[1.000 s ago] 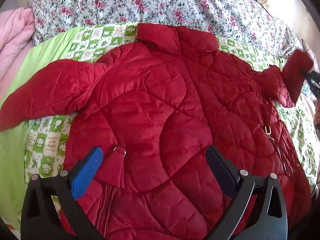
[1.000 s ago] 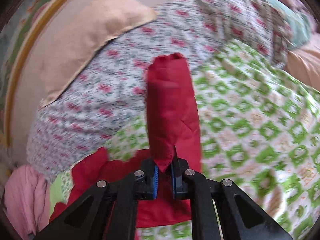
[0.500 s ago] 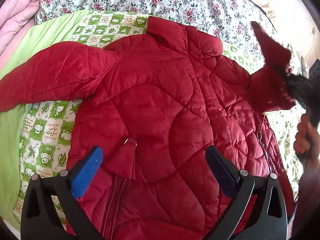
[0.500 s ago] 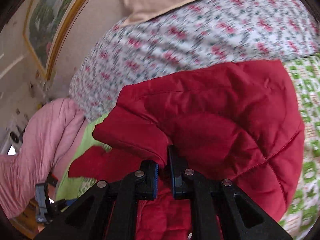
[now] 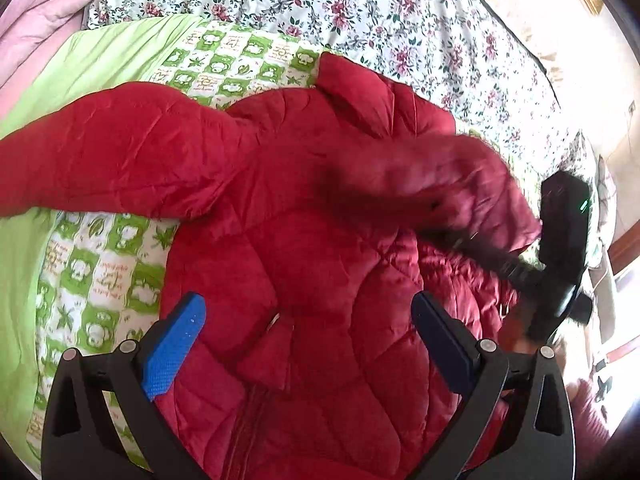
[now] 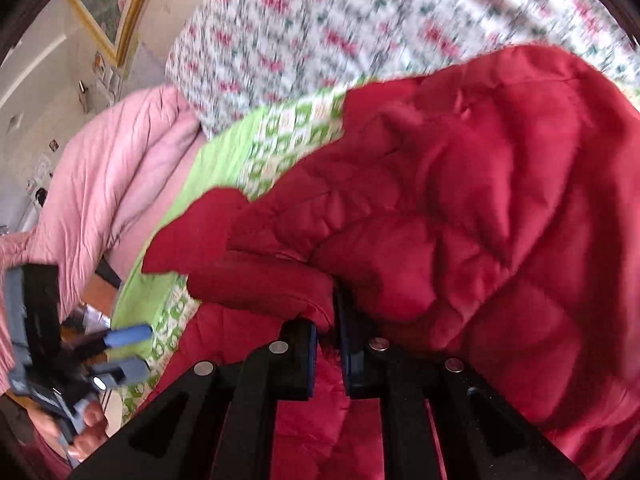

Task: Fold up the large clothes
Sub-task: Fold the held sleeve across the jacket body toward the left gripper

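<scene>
A bed fills both views, spread with a green-and-white checked blanket point(image 5: 100, 276) whose plain lime edge runs down the left of the left wrist frame. A floral quilt point(image 5: 360, 4) lies across the top, and a pink padded cover point(image 5: 36, 4) bunches in the upper left corner. In the right wrist view a gold-framed picture point(image 6: 116, 16) hangs on the wall at the upper left.

The red quilted jacket point(image 5: 320, 260) lies spread on the blanket at the centre of the left wrist frame, collar toward the top. One sleeve point(image 5: 112, 152) stretches flat to the left edge; the other sleeve point(image 5: 440, 180) — blurred — is lifted across the body from the right.

The left gripper point(image 5: 308, 344) hovers low in its frame over the jacket's lower part, blue pads spread wide with nothing between them.

The right gripper point(image 6: 328, 356) sits at the bottom centre of its own view, its jaws close together and pinching the cuff of the lifted sleeve; they have just been easing apart a little, with the red fabric still between them. In the left wrist view its black body shows at the right edge.
</scene>
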